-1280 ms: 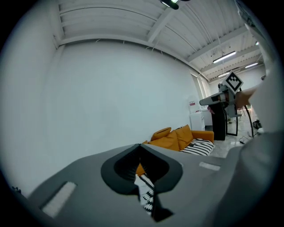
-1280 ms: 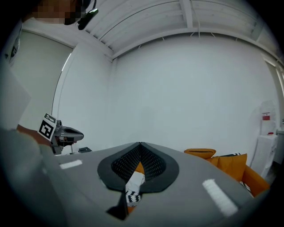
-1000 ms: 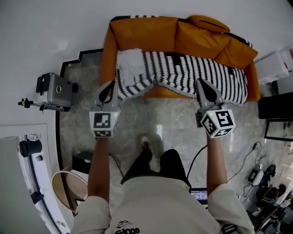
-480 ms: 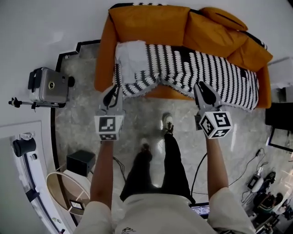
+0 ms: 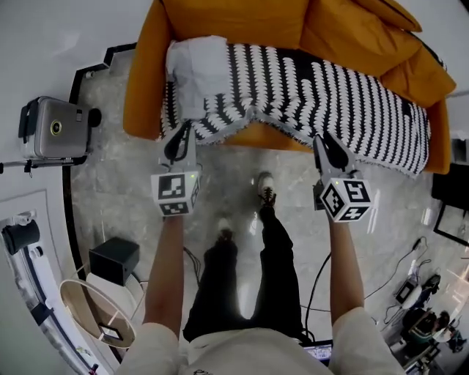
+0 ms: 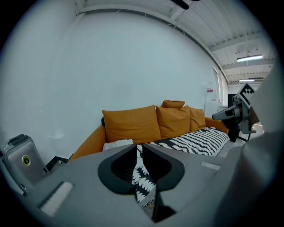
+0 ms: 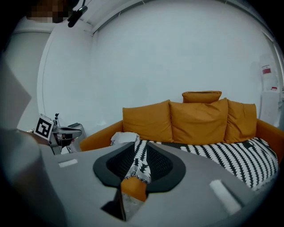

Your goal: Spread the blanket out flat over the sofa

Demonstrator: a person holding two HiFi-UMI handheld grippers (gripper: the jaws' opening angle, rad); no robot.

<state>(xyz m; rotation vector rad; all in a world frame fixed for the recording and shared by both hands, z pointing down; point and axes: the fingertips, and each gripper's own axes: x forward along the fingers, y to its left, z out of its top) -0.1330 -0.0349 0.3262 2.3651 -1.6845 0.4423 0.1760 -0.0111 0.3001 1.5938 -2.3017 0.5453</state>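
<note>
blanket lies along the sofa seat, long axis left-right, front hem just ahead of us | left gripper and right gripper: jaws parted, just been opening, hem in each gap, unpinched | we judge both equally near

Pale short-sleeved shirt, black trousers, possibly white shoes; grey left gripper, right gripper, black-and-white marker cubes.

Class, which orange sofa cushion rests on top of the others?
The small cushion, perched atop the middle back cushion; the three large ones stand upright side by side.
</note>
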